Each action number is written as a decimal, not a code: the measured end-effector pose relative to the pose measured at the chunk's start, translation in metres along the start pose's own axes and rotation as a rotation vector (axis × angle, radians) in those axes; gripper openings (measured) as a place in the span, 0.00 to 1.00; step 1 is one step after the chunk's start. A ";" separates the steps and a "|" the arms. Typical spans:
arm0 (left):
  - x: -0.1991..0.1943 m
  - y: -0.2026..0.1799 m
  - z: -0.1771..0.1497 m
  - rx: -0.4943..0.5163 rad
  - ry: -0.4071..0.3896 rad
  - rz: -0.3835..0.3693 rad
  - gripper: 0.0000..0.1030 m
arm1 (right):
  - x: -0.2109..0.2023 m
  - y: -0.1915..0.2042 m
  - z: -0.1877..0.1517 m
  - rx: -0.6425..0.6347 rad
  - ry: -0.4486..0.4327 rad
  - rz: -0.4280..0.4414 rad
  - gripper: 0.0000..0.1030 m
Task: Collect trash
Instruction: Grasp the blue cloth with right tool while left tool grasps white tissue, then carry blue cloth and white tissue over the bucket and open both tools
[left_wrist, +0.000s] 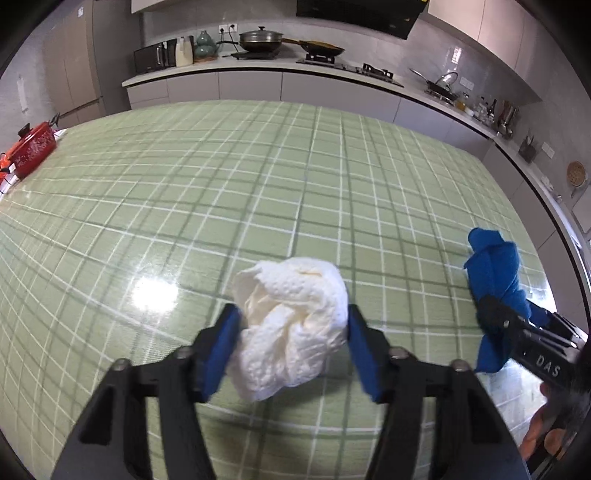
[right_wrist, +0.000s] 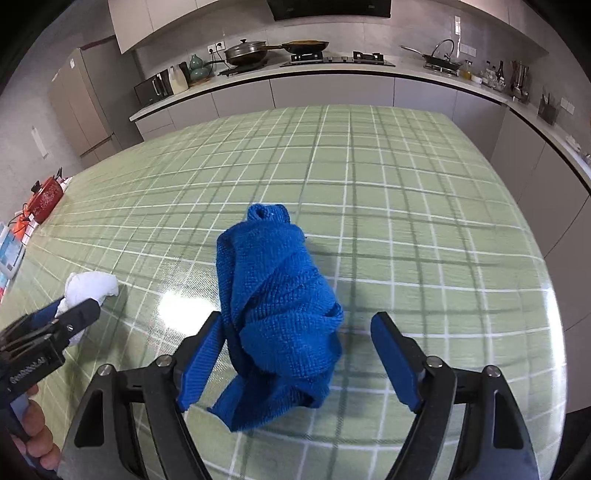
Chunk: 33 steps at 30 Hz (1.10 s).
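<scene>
While both wads lie between open fingers, we treat this moment as the closing step. Our left gripper (left_wrist: 293, 349) straddles the crumpled white paper towel (left_wrist: 291, 326); both blue pads (left_wrist: 221, 347) stand apart and appear to rest against its sides, though we cannot tell whether they press. The towel lies on the green checked tablecloth (left_wrist: 258, 184), near the front edge.

Our right gripper (right_wrist: 299, 360) frames the bunched blue cloth (right_wrist: 277, 306). Its jaws are apart too: the left pad is touching or just beside the cloth, while the right pad stands clear of it, with tablecloth showing between.

To close well, we advise:
1. Shift the right gripper toward its own left, so that the cloth sits midway.
2. Keep the fingertips low, near the tablecloth, so that the pads catch the bulk and not a loose fold.
3. Close slowly; both items are soft and will likely compress before they hold.
4. Lift straight up and check for trailing ends.

No bin shows in either view.
</scene>
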<state>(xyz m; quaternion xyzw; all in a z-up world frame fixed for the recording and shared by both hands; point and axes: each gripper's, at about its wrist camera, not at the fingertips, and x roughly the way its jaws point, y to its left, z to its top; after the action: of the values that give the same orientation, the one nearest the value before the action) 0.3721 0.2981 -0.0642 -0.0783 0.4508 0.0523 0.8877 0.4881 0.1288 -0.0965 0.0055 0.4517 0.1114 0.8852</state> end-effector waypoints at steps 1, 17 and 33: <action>-0.002 0.001 -0.001 -0.004 -0.006 -0.003 0.50 | 0.000 0.002 0.000 -0.006 -0.004 -0.006 0.56; -0.044 -0.010 -0.017 -0.008 -0.074 -0.083 0.24 | -0.033 0.000 -0.020 -0.010 -0.028 0.017 0.37; -0.099 -0.127 -0.053 0.032 -0.148 -0.178 0.24 | -0.135 -0.099 -0.078 0.079 -0.120 0.043 0.37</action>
<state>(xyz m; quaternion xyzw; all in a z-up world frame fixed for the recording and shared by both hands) 0.2928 0.1616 -0.0037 -0.0996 0.3759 -0.0282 0.9208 0.3684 -0.0020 -0.0454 0.0567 0.4018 0.1119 0.9071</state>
